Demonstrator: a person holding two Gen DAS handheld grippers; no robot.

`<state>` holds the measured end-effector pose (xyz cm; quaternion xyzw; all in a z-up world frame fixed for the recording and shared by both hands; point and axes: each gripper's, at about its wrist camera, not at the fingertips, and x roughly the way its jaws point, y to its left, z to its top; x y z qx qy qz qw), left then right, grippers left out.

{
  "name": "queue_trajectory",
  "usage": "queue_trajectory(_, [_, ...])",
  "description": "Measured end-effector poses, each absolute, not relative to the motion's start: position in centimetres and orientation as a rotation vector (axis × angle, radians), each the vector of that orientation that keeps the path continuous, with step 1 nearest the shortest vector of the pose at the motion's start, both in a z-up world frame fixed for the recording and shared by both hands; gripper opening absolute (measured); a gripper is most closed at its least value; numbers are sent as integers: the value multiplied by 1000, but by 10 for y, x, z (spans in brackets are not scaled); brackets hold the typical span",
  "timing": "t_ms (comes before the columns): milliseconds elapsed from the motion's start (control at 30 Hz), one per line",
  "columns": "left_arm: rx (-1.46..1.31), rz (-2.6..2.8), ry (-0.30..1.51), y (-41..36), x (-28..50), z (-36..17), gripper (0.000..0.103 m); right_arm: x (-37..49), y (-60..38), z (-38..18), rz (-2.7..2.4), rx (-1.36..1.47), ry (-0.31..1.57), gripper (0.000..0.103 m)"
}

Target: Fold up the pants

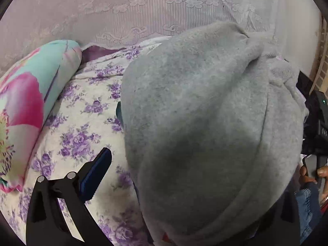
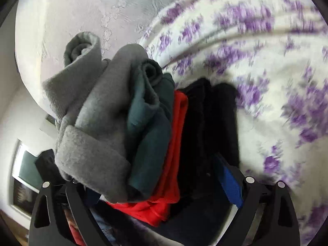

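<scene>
Soft grey fleece pants (image 1: 194,112) hung over our hand-held grippers, above the flowery bed (image 1: 86,127).
Our right hand-held gripper (image 2: 164,184) was clamped on the bunched pants; the left hand-held gripper (image 1: 184,184) sat under them, grip hidden.

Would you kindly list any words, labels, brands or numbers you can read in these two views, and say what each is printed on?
No text can be read in either view.
Black device at the right edge of the left wrist view: pale marks, too small and blurred to read.
Framed picture on the wall in the right wrist view: blurred, no legible writing.
Grey pants, red cloth, floral sheet: no labels showing.
</scene>
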<state>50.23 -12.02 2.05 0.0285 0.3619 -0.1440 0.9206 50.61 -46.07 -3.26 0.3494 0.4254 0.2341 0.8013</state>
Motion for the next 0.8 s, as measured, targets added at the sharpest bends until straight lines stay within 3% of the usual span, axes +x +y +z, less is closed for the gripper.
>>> queue_trajectory(267, [51, -203, 660, -102, 462, 24, 99, 469, -451, -10, 462, 675, 881, 99])
queue_trajectory(433, [-66, -233, 716, -73, 433, 16, 99, 429, -475, 3, 449, 699, 850, 99])
queue_trajectory(800, [-249, -290, 839, -28, 357, -8, 98, 326, -449, -13, 502, 606, 990, 99])
